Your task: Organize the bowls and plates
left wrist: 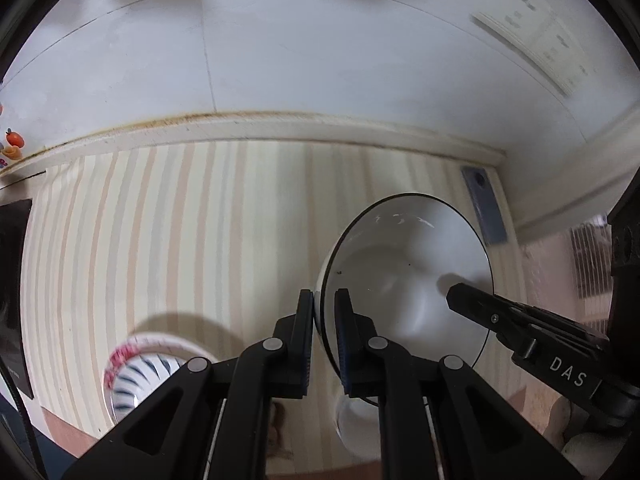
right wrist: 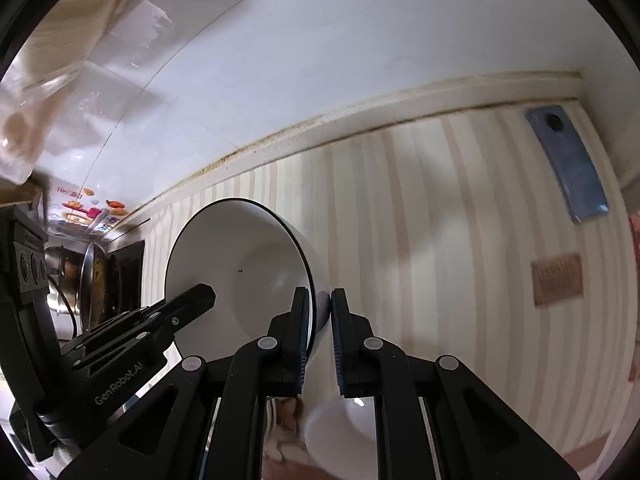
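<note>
Held above the striped desk (left wrist: 160, 220): white bowl (left wrist: 400, 272), tilted. Left tool (left wrist: 324, 320) clamped on 1 side of its rim, right tool (right wrist: 320, 320) clamped on the opposite side. Patterned bowl (left wrist: 136, 372) on desk below.

Even soft light, motion blur, fisheye-warped edges

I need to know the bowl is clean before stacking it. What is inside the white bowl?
The white bowl looks empty apart from one tiny dark speck. The left claw hides part of the inside.
</note>
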